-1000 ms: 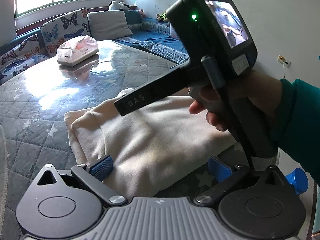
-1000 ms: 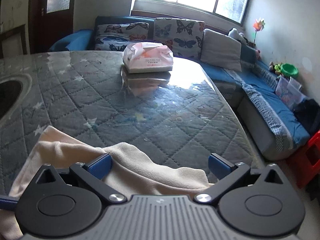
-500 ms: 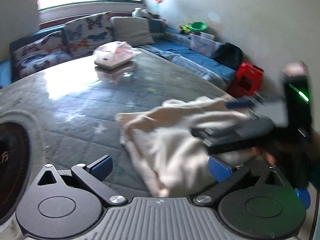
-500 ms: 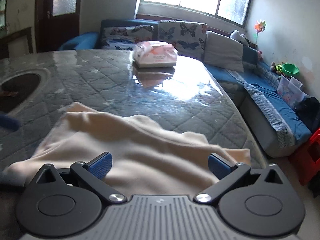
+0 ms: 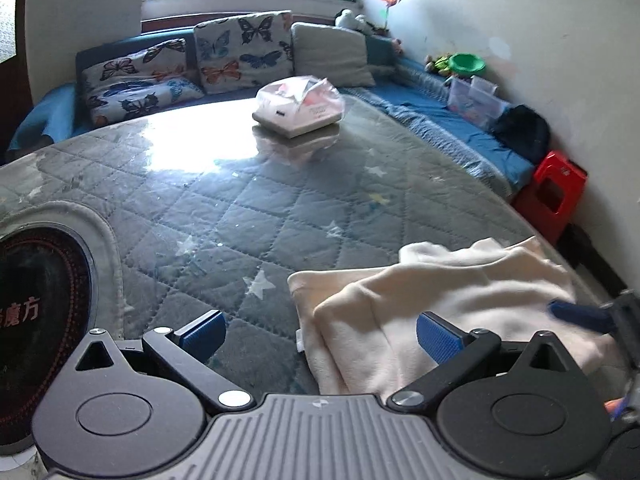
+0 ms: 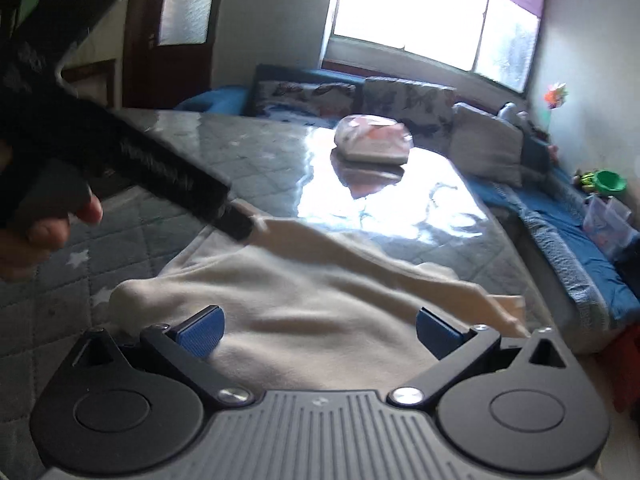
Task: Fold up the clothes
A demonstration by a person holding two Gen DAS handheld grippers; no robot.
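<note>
A cream garment (image 5: 440,300) lies partly folded on the grey quilted table (image 5: 260,208), near its right edge. My left gripper (image 5: 320,334) is open just left of the garment's near corner, its right pad (image 5: 438,338) over the cloth. In the right wrist view the garment (image 6: 320,300) fills the foreground, and my right gripper (image 6: 320,332) hangs open low over it. There, a hand (image 6: 40,236) holds the left gripper, whose blurred tip (image 6: 236,220) is at the cloth's far left edge. One blue finger (image 5: 580,316) of the right gripper shows over the cloth.
A wrapped tissue pack (image 5: 298,108) sits at the table's far side. A round black inset (image 5: 40,304) is in the table at the left. Beyond are a sofa with butterfly cushions (image 5: 240,56) and a red stool (image 5: 556,192) past the right edge.
The left gripper has swung left and drawn back off the garment. The right gripper has moved from the cloth's edge to over its middle. The garment now lies more spread out.
</note>
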